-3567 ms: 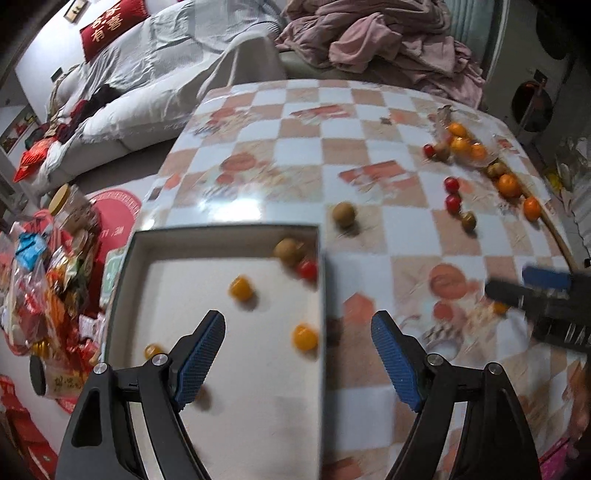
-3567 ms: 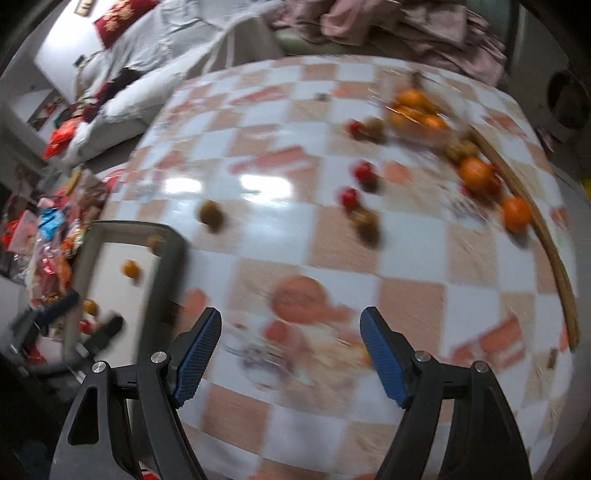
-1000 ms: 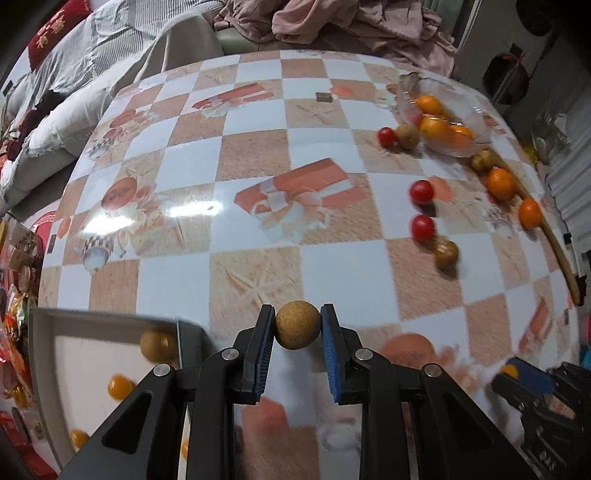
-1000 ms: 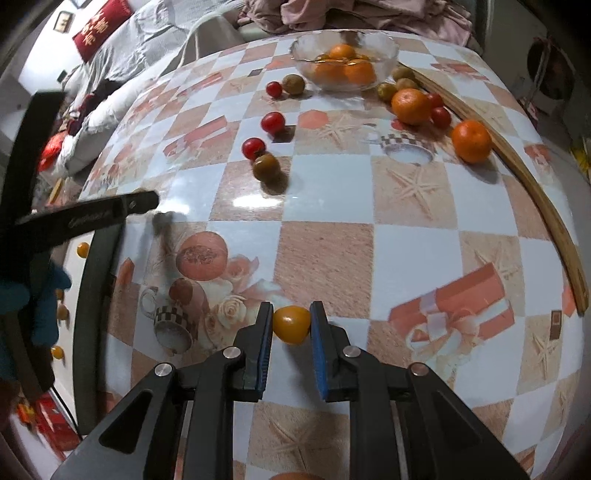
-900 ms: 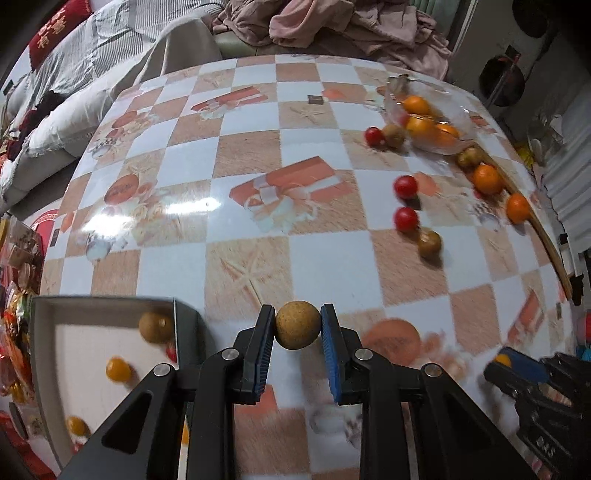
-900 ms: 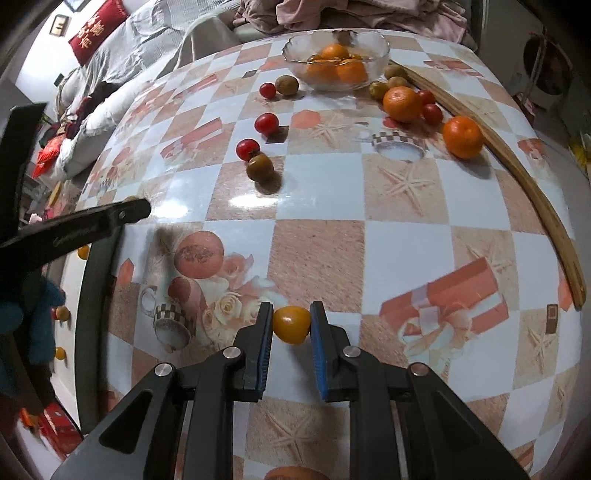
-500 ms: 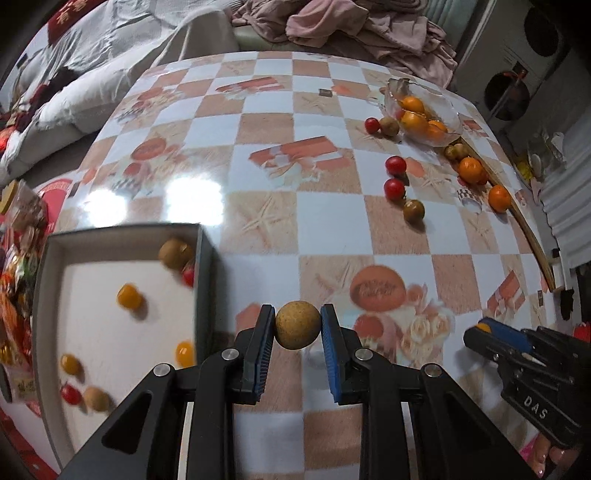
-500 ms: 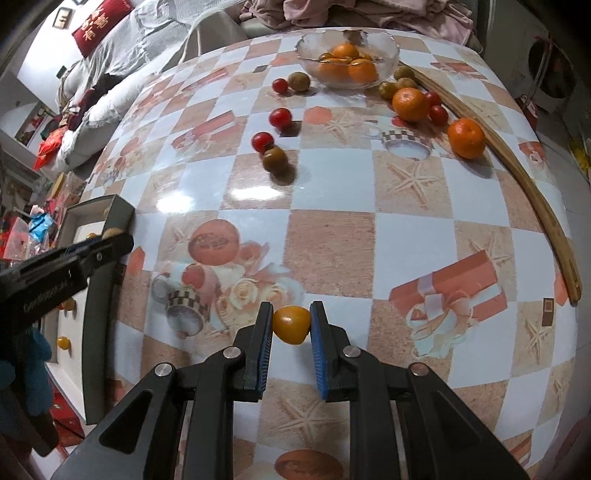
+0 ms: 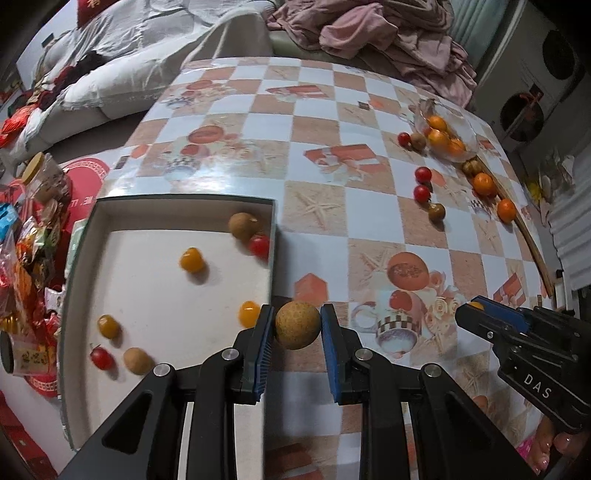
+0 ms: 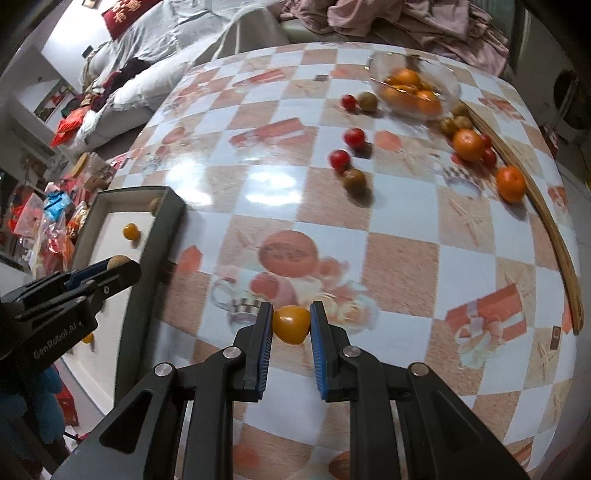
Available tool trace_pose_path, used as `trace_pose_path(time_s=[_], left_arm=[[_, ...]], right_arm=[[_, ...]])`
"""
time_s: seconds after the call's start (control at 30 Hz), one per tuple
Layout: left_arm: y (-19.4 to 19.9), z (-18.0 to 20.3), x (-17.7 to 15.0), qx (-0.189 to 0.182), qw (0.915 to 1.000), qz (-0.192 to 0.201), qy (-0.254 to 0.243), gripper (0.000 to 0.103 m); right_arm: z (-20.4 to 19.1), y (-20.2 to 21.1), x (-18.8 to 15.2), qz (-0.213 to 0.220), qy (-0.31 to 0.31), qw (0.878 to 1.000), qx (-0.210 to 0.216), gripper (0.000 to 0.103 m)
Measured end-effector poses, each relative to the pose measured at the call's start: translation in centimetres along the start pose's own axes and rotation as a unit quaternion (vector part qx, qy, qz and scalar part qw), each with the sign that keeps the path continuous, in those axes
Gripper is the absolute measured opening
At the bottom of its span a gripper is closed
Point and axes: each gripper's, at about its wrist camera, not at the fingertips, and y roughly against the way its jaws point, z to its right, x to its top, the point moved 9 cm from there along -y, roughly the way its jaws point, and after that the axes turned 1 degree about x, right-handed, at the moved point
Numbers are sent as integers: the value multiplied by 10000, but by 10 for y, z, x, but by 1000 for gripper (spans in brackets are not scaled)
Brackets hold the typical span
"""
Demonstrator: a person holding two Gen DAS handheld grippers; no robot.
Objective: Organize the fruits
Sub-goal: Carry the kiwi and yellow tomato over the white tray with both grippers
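My left gripper (image 9: 297,326) is shut on a round tan longan (image 9: 297,324), held above the table just right of the white box (image 9: 173,291). Several small fruits lie in that box: yellow tomatoes, red ones and longans. My right gripper (image 10: 291,324) is shut on a yellow cherry tomato (image 10: 291,324) over the checkered tablecloth, to the right of the box (image 10: 153,251). Each gripper shows in the other's view: the right gripper (image 9: 480,310) at the right edge, the left gripper (image 10: 114,267) at the left edge. A glass bowl (image 10: 439,79) of oranges stands far right.
Loose red tomatoes (image 10: 340,159), longans (image 10: 355,180) and oranges (image 10: 510,183) lie on the table's right side beside a curved wooden strip (image 10: 554,229). Snack packets (image 9: 26,236) crowd the floor left of the box. A sofa with heaped clothes (image 9: 369,33) is behind the table.
Both grippers have lifted and drifted left toward the box, each keeping its fruit. In the left wrist view the box now fills much more of the left side.
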Motion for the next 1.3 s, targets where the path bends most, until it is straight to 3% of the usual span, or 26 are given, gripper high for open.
trace_pose_path(time_s=[0.87, 1.3], left_arm=[[30, -151, -49, 566, 9912, 91, 1196, 27], [-1, -168, 5, 640, 9936, 281, 890, 27]], right_arm=[[-136, -28, 26, -146, 964, 9940, 497, 22], [-175, -54, 39, -324, 1261, 9896, 606, 22]])
